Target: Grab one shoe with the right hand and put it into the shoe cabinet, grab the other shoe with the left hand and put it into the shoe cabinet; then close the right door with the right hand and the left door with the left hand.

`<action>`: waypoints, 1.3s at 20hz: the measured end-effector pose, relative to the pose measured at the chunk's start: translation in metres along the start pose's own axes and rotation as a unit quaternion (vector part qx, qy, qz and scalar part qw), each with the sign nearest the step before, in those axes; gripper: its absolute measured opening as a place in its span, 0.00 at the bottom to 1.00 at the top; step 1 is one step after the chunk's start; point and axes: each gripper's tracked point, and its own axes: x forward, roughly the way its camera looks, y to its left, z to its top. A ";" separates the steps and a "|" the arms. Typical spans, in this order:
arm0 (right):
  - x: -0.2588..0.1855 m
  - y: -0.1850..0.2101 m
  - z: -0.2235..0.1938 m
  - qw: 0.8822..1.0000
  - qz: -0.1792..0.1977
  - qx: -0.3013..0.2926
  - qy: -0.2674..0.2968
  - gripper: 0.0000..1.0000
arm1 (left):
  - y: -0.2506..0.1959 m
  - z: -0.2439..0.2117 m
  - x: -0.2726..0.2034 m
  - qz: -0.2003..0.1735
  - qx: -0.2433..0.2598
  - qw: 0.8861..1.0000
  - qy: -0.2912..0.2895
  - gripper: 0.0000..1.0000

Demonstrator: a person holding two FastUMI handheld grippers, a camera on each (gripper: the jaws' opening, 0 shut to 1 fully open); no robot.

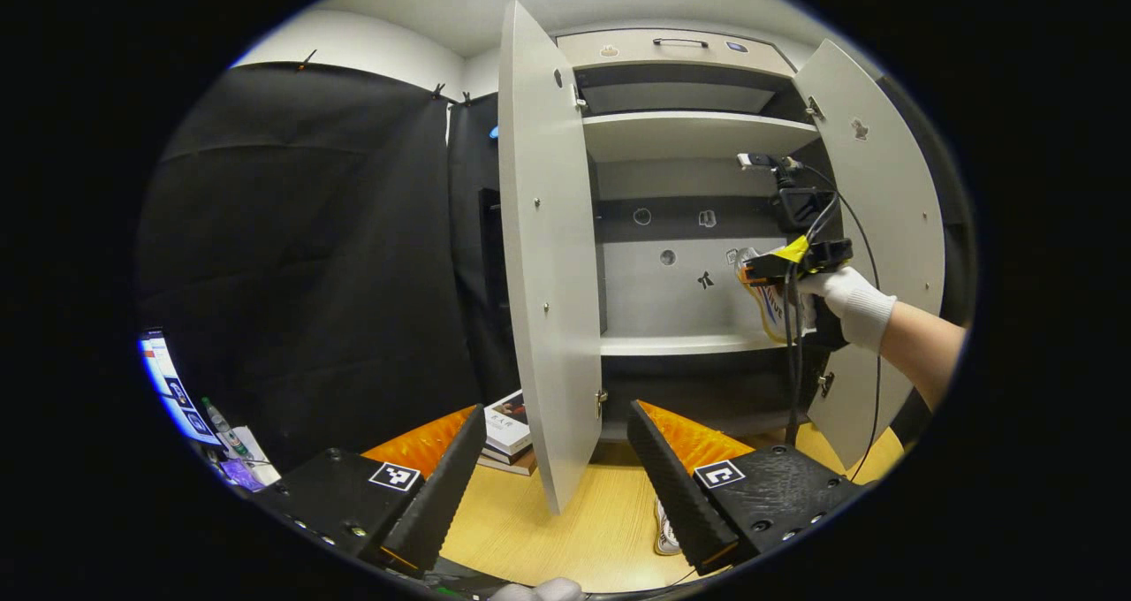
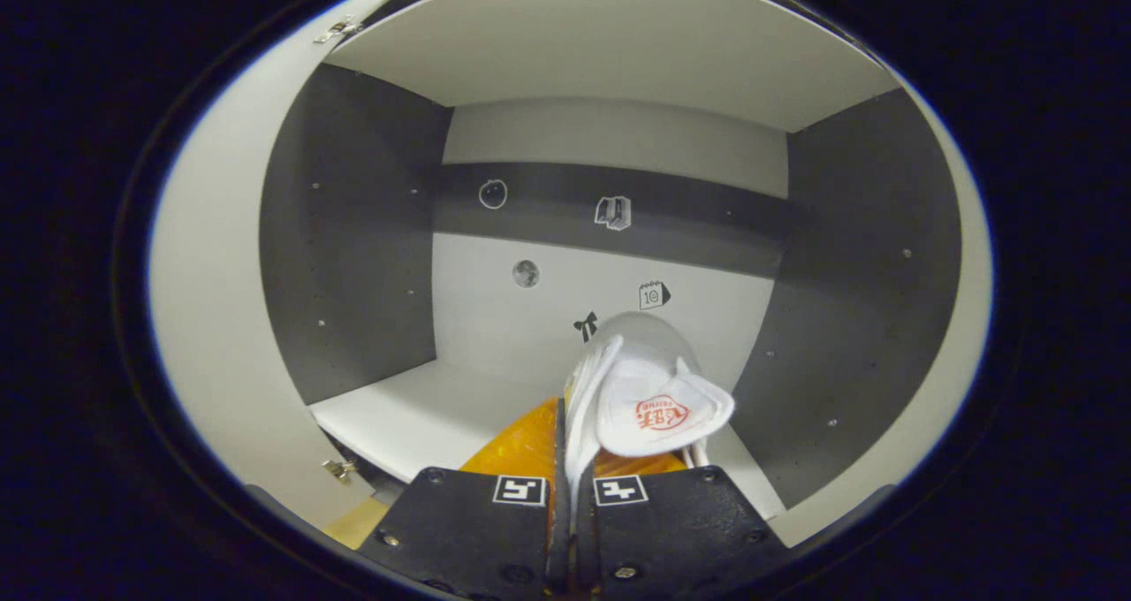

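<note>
The shoe cabinet (image 1: 698, 124) stands with both doors swung wide, left door (image 1: 548, 256) and right door (image 1: 884, 247). A gloved hand holds my right gripper (image 1: 778, 270) inside the middle compartment, shut on a white shoe (image 1: 770, 305). In the right gripper view the white shoe (image 2: 649, 398) hangs pinched by its edge in my right gripper (image 2: 570, 460), above the white shelf (image 2: 415, 415). My left gripper (image 1: 552, 468) is open, low over the wooden table (image 1: 548, 530). The other white shoe (image 1: 665, 530) peeks out on the table behind my left gripper's finger.
A stack of books (image 1: 508, 433) lies on the table left of the left door. Black cloth (image 1: 309, 256) hangs at the left. Bottles and a screen (image 1: 177, 389) sit at the far left edge. A cable (image 1: 870, 256) trails from the right gripper.
</note>
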 end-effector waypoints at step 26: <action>0.051 -0.004 -0.044 0.987 -0.002 0.070 0.144 0.59 | 0.007 0.008 0.008 0.020 -0.012 1.000 -0.003 0.97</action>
